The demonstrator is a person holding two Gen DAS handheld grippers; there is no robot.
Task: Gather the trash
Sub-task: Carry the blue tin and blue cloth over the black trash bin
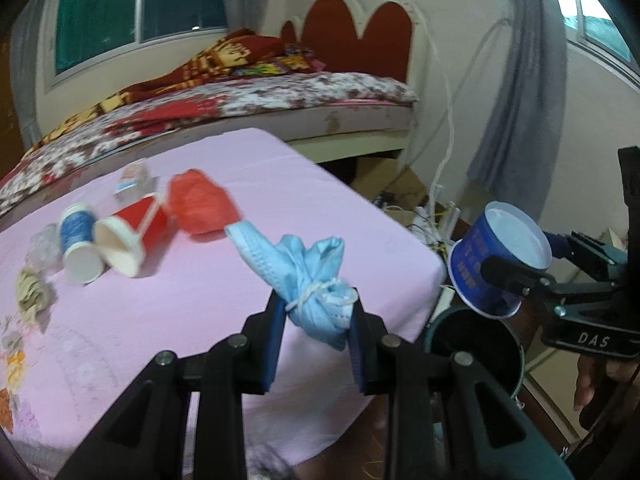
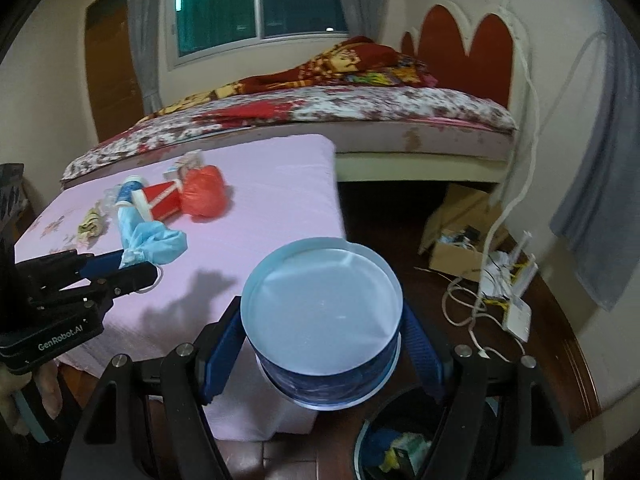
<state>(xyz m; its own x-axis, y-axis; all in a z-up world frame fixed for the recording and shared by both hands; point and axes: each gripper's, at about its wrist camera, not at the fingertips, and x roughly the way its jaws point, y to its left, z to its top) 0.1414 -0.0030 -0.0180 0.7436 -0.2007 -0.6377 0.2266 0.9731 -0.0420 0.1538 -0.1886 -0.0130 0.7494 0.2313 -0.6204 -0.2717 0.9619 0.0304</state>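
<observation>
My left gripper (image 1: 318, 312) is shut on a crumpled light-blue face mask (image 1: 308, 276) and holds it above the pink table (image 1: 208, 312); it also shows in the right wrist view (image 2: 132, 266) with the mask (image 2: 154, 240). My right gripper (image 2: 320, 344) is shut on a blue paper cup (image 2: 324, 320), held upside down with its white base facing the camera, above the dark trash bin (image 2: 400, 448). The cup (image 1: 496, 260) and bin (image 1: 476, 348) show at the right of the left wrist view. On the table lie a red cup (image 1: 132, 236), a blue-and-white cup (image 1: 78, 244) and a red plastic bag (image 1: 202, 204).
A beige crumpled scrap (image 1: 32, 292) and clear plastic (image 1: 42, 244) lie at the table's left. A small wrapper (image 1: 134, 178) lies behind the cups. A bed (image 2: 360, 120) stands behind the table. A cardboard box (image 2: 456, 232), cables and a white router (image 2: 516, 316) lie on the floor at right.
</observation>
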